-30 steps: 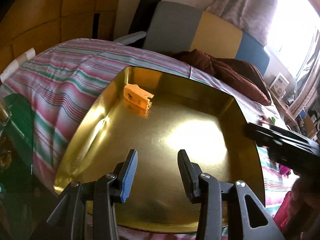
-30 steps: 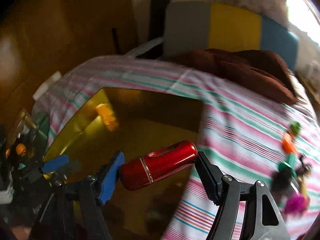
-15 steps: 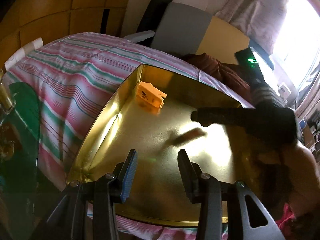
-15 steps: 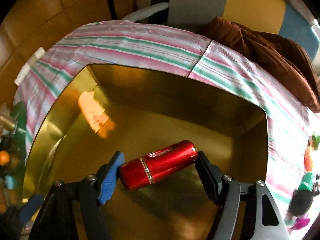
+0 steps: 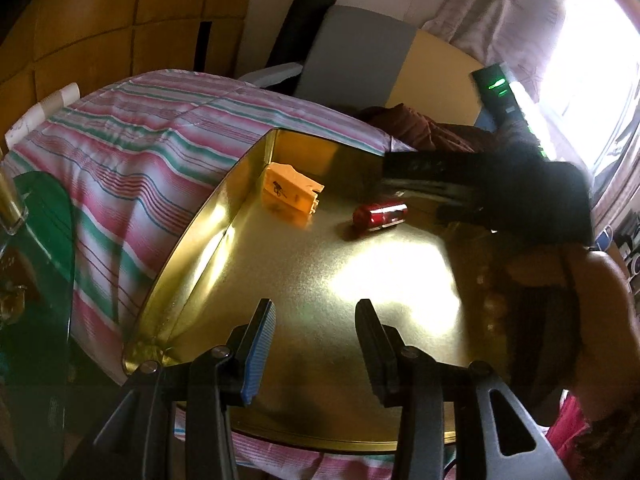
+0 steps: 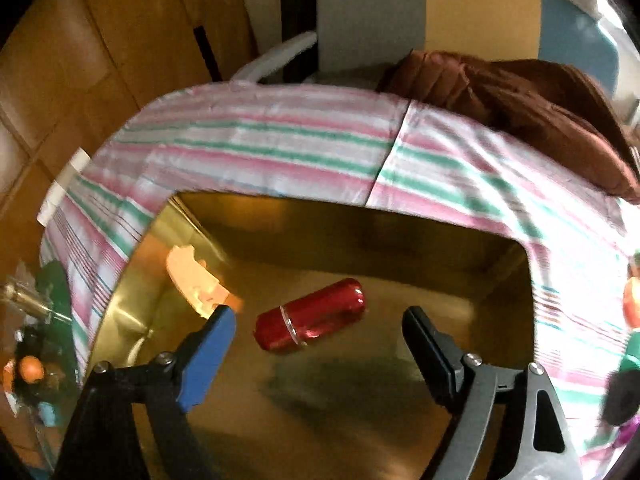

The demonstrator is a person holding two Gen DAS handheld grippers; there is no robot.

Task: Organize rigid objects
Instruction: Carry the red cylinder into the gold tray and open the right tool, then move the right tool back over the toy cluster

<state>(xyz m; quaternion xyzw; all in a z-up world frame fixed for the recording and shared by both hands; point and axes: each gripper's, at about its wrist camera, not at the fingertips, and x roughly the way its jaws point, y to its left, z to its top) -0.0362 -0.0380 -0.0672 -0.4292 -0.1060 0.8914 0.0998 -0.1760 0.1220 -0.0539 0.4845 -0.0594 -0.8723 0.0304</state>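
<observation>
- While the red cylinder (image 6: 310, 316) lies on its side on the floor of the gold tray (image 5: 192, 264), the right gripper (image 6: 316, 332) hovers over it with its jaws spread wide, touching nothing; that piece looks delivered.
- Near the tray's far left corner sits an orange block (image 5: 290, 192), just beside the left wall and a little apart from the red cylinder. So two rigid pieces are in the tray, as far as the views show.
- At the tray's near edge the left gripper (image 5: 314, 344) holds nothing, its jaws apart with only the bare tray floor between them.
- Out on the striped bedspread (image 6: 260, 148), at the right edge of the right wrist view, a few small colourful items (image 6: 632, 308) lie outside the tray; they are too blurred to name.
- Judging by that, the sorting is partly done: those loose pieces probably remain to be fetched, and most of the tray floor is still free for them.
</observation>
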